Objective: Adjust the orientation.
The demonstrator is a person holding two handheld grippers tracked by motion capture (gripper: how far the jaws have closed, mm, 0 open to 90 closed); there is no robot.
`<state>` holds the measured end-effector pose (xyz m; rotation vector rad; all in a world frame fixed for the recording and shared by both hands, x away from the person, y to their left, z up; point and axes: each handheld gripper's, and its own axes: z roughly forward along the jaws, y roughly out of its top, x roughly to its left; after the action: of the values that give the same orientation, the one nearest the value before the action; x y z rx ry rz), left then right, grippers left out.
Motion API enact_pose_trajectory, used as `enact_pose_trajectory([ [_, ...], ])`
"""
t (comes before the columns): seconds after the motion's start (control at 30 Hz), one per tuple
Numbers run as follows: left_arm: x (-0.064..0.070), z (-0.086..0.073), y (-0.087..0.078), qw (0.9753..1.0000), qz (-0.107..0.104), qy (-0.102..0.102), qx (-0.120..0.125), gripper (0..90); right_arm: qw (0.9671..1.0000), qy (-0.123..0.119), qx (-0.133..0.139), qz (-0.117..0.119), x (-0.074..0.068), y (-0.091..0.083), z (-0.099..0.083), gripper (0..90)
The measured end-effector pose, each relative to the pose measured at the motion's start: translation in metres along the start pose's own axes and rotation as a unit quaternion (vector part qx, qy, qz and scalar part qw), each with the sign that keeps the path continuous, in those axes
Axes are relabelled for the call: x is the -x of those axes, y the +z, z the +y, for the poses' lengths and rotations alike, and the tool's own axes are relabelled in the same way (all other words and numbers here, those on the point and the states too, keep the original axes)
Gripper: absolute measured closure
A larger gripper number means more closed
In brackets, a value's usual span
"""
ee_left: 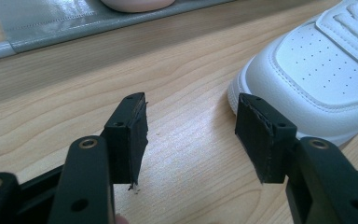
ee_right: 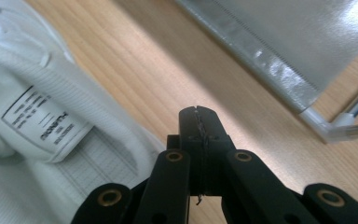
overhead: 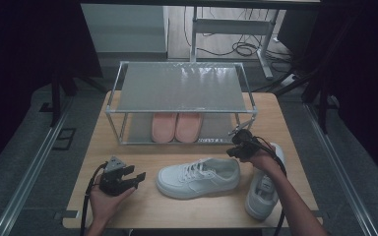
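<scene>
White sneaker (overhead: pixel 198 177) lies mid-bench before the shoe rack (overhead: pixel 182 88); left tool (overhead: pixel 137 178) gapes wide at its toe, right tool (overhead: pixel 234 142) pinched empty. Light, pliable; padded heel collar probably grips best.

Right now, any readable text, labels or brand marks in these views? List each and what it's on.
White tongue label inside the white sneaker, right gripper view: several printed lines, seen upside down and too blurred to read.
White sneaker in the left gripper view: raised shape at the top edge, cut off, not legible.
Pink slippers, shoe rack, table: no text visible.
</scene>
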<state>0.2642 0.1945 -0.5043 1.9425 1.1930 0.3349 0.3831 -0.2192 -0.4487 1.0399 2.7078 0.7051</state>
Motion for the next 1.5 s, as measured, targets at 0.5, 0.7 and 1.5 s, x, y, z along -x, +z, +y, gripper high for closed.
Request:
enact_pose_trajectory([
  [0.5, 0.001, 0.0, 0.0, 1.0, 0.0, 0.002, 0.0, 44.5, 0.9998, -0.012, -0.015, -0.003, -0.009, -0.005, -0.016, 90.0],
  [0.7, 0.002, 0.001, 0.001, 1.0, 0.0, 0.001, -0.001, 44.4, 0.9997, -0.02, -0.015, -0.002, -0.014, -0.011, -0.027, 90.0],
  [1.5, 0.004, 0.001, 0.003, 1.0, -0.002, 0.003, -0.003, 44.4, 0.9976, -0.061, -0.024, 0.022, -0.052, -0.017, -0.046, 90.0],
])
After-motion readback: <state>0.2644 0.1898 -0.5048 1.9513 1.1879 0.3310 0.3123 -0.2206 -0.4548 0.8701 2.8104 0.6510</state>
